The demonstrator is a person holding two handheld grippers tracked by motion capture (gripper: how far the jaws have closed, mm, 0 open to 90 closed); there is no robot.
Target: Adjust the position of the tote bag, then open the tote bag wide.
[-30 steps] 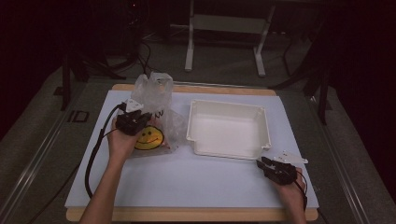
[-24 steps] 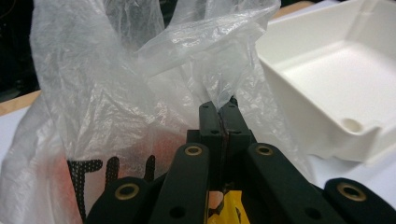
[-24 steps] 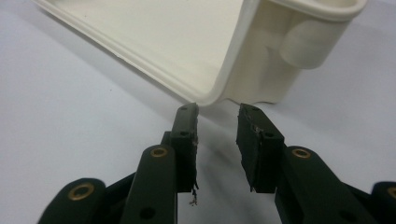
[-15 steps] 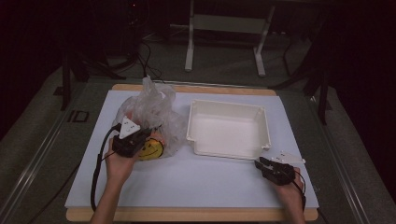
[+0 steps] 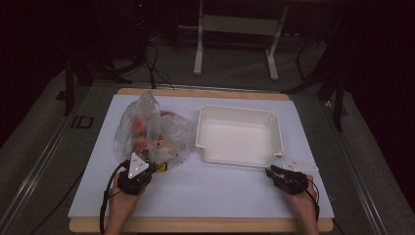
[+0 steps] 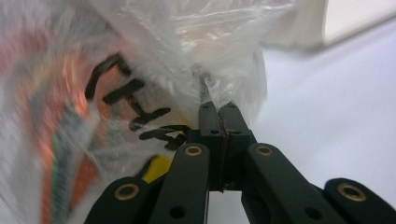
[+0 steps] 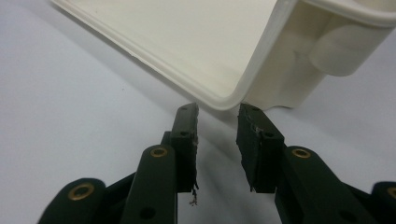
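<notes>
Plastic, thin and clear: clamping on a fold of it with the left hand-held gripper (image 5: 156, 167), at about 8 o'clock on the bench (image 5: 220, 191). Seeing the jaws pressed fully together on the film in the left gripper view, at the near low corner of the bag (image 6: 140, 46). Finding the bag (image 5: 147, 127) lying at 10 o'clock, crumpled and puffed up, with red, orange and yellow things inside, too blurred for naming. Keeping the right hand-held gripper (image 5: 270, 171) at 4 o'clock, jaws apart and holding nothing, pointing at the near corner of the white tray (image 7: 224, 100), just beside it and probably not touching.

Judging the work as only beginning: having the grip on the bag, but showing nothing in the tray (image 5: 240, 110), which is sitting empty at 2 o'clock. Probably remaining: opening or tipping the bag and bringing its contents into the tray.

Regarding room: having a wide bare strip of bench at 6 o'clock, between the two hands. Noticing little space between the bag's right side and the tray's left wall. Watching the bench's wooden near edge, close behind both hands, and the tray corner just ahead of the right jaws.
</notes>
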